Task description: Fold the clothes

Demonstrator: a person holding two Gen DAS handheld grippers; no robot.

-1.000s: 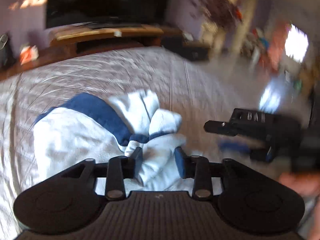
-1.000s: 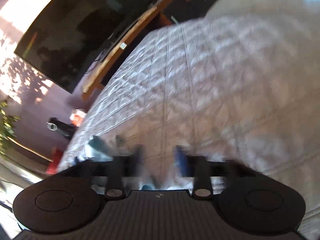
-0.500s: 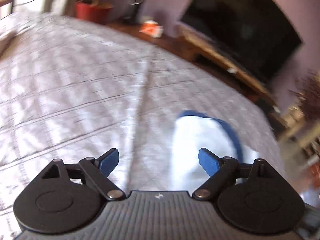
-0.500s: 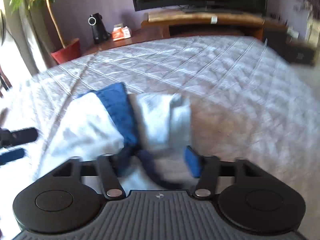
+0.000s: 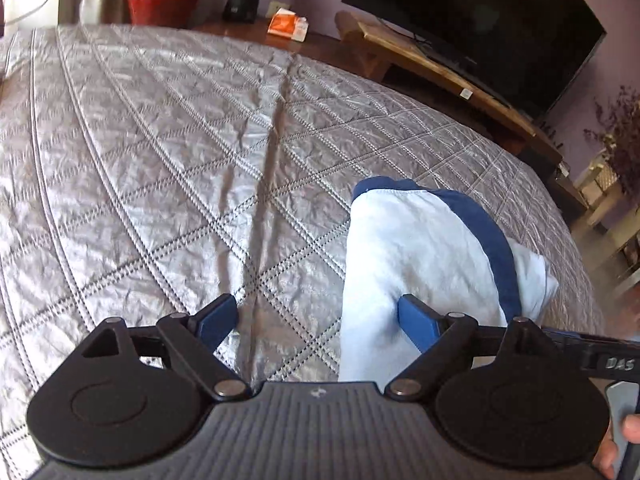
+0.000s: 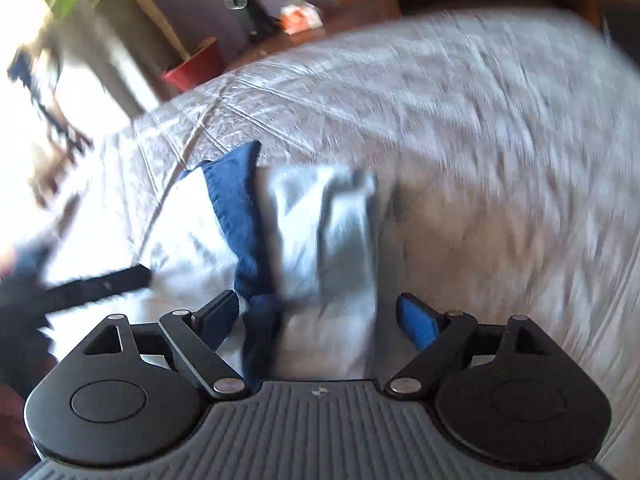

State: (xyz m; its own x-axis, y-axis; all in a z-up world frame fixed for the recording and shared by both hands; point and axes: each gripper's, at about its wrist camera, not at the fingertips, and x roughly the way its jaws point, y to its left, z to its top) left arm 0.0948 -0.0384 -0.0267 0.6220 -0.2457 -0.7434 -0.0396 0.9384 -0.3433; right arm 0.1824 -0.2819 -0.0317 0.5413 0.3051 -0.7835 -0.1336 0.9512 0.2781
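Jaws of both grippers stand wide apart, holding nothing.

Left gripper (image 5: pixel 316 322) hovers over the quilted bed (image 5: pixel 160 168), its right finger just before the white and blue garment (image 5: pixel 420 256). Right gripper (image 6: pixel 320 320) hangs above that bunched garment (image 6: pixel 288 232). Beyond the bed stand a red pot (image 5: pixel 164 6), an orange packet (image 5: pixel 288 26) and a television (image 5: pixel 472 24).

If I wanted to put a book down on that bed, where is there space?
The silver quilted bedspread is bare from the white garment with blue trim across towards the red plant pot. In the right wrist view the bedspread beyond the garment is bare too. It is crowded around the garment, where the open left gripper and open right gripper hover.
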